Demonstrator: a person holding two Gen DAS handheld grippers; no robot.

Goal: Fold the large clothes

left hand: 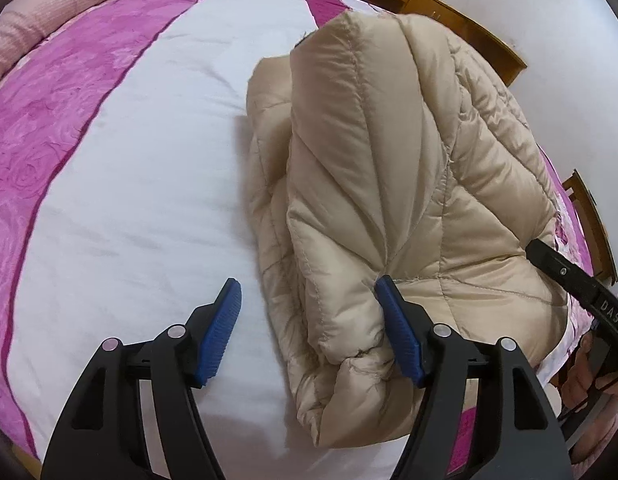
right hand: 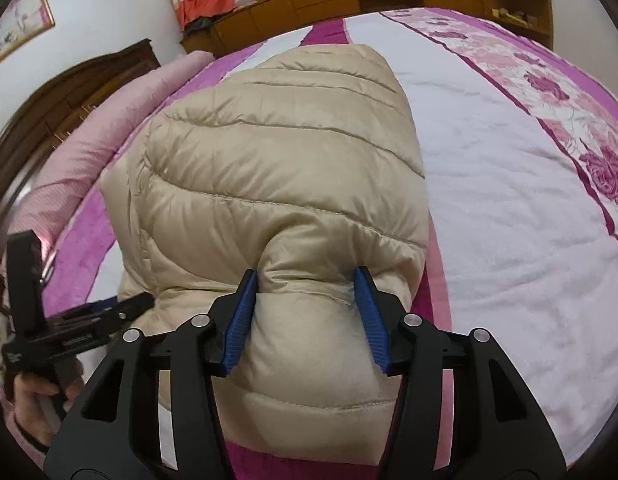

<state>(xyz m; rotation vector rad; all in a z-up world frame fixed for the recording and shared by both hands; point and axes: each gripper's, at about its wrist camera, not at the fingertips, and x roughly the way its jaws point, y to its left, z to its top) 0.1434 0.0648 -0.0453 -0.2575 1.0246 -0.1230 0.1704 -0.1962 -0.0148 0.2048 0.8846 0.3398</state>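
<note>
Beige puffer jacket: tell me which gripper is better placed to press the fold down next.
Right. The right gripper already pinches the puffer jacket between both pads. The left gripper stands open at the edge, one pad over bare bedspread.

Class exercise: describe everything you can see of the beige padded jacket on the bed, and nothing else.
The beige jacket is puffy, quilted in stitched channels, with a slightly shiny shell. It lies folded into a thick bundle on the white and pink bedspread. The right tongs pinch a bulging fold at its near edge, both blue pads pressing in. The left tongs stand open at its other side, one pad against the fabric, the other over the bedspread.
</note>
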